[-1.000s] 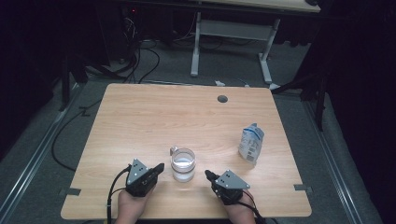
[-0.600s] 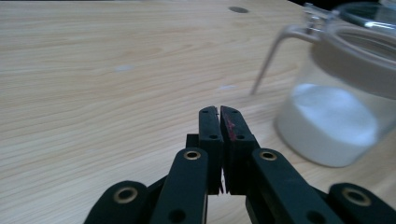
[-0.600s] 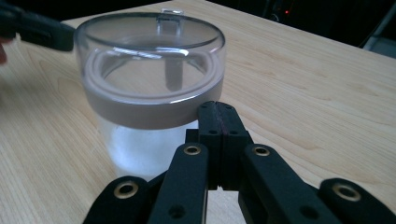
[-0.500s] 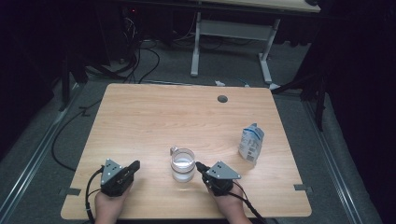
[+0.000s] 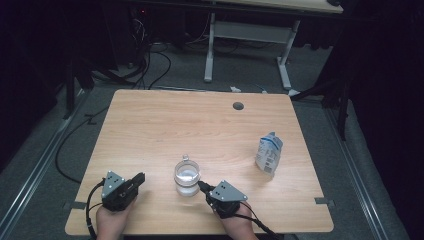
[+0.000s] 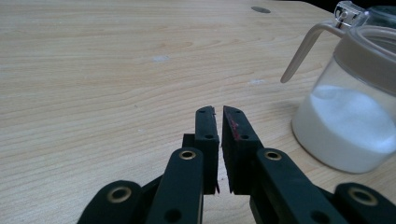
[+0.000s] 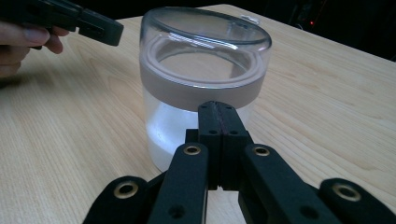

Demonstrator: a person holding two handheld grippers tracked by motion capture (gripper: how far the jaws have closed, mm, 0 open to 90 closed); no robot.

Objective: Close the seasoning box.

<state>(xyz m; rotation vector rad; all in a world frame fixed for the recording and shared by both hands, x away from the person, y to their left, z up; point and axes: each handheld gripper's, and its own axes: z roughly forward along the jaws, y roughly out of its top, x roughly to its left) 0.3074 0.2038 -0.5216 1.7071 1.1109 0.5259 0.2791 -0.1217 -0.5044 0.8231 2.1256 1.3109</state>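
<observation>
While the left hand-held gripper (image 5: pixel 135 180) rests apart — right hand-held gripper (image 5: pixel 201 185) w/ shut tips meets jar (image 5: pixel 187 176).

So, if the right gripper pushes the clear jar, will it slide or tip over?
The jar looks squat and wide, with white powder low inside, so it would probably slide rather than tip. Its smooth clear wall may be slippery for the right gripper. The hinged lid could pop open.

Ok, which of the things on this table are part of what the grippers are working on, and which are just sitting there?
In the job:
- clear jar of white powder, lid on
- right gripper, shut, tips at the jar
- left gripper, jaws a slit apart, nothing between

Lying about:
- white and blue pouch, off to the right
- table with its cable hole
</observation>
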